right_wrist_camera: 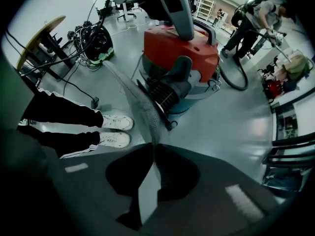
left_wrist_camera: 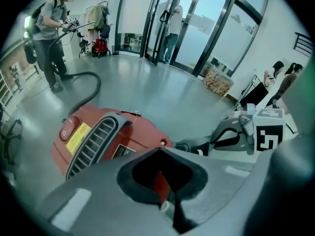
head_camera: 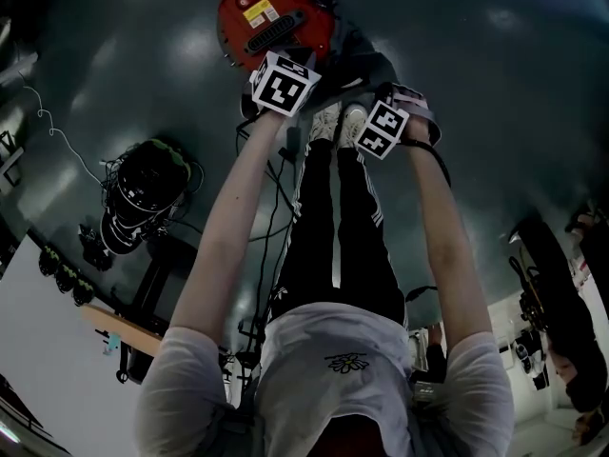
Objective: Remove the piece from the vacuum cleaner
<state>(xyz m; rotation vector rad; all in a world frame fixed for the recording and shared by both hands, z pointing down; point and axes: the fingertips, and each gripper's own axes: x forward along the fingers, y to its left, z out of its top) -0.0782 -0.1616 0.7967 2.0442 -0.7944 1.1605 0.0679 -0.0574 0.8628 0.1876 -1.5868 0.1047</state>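
Note:
The red vacuum cleaner (head_camera: 271, 17) stands on the floor in front of my feet, its vent grille (left_wrist_camera: 91, 144) facing up toward the left gripper view. My right gripper (right_wrist_camera: 152, 176) is shut on a thin grey mesh piece (right_wrist_camera: 140, 112) seen edge on; the piece slants up toward the vacuum cleaner (right_wrist_camera: 182, 48) and is apart from its body. My left gripper (left_wrist_camera: 174, 205) hovers just above the red housing, jaws together with nothing between them. In the head view the left gripper (head_camera: 283, 60) is at the vacuum's near edge and the right gripper (head_camera: 376, 93) is beside it.
A black hose (left_wrist_camera: 83, 90) runs from the vacuum across the floor to another person (left_wrist_camera: 49, 28) holding its wand. My white shoes (right_wrist_camera: 115, 129) are just behind the vacuum. A coil of cables (head_camera: 143, 193) and a wooden table (right_wrist_camera: 39, 33) lie to my left. Glass doors (left_wrist_camera: 197, 23) are ahead.

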